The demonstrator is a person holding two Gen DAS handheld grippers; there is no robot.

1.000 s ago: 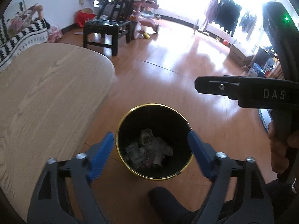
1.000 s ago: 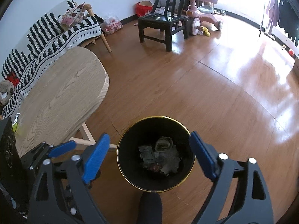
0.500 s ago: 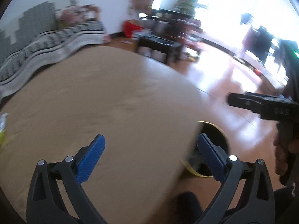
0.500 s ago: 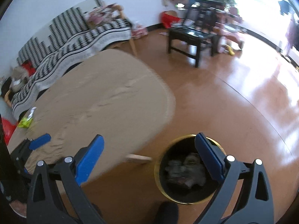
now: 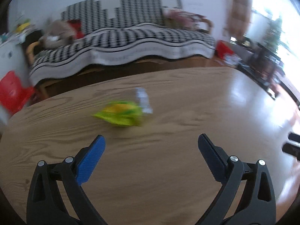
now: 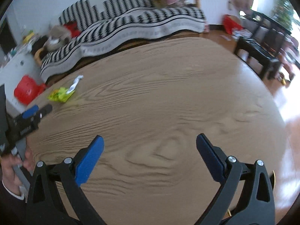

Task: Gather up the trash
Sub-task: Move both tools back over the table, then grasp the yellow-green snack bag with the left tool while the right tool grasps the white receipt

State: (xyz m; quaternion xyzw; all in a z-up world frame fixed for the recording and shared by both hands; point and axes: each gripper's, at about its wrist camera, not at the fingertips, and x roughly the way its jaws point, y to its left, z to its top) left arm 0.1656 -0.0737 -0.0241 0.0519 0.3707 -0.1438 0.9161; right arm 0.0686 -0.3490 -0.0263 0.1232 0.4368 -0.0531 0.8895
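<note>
A crumpled green-and-yellow wrapper (image 5: 121, 115) lies on the wooden table (image 5: 168, 168), with a white wrapper (image 5: 143, 100) touching its far right side. My left gripper (image 5: 151, 151) is open and empty, hovering over the table just short of the wrappers. In the right wrist view the green wrapper (image 6: 60, 94) and white wrapper (image 6: 75, 83) lie far left. My right gripper (image 6: 149, 151) is open and empty above the table's middle. The left gripper (image 6: 36, 110) shows at the left edge, close to the wrappers. Only a sliver of the bin's gold rim (image 6: 273, 178) shows past the table edge.
A sofa with a black-and-white striped cover (image 5: 131, 41) stands behind the table. A red bag (image 6: 26, 91) sits left of the table. A black chair (image 6: 260, 54) stands on the wood floor to the right.
Both grippers have swung left from over the black bin to over the table. The wrappers have come into view ahead of the left gripper. Both stay open.
</note>
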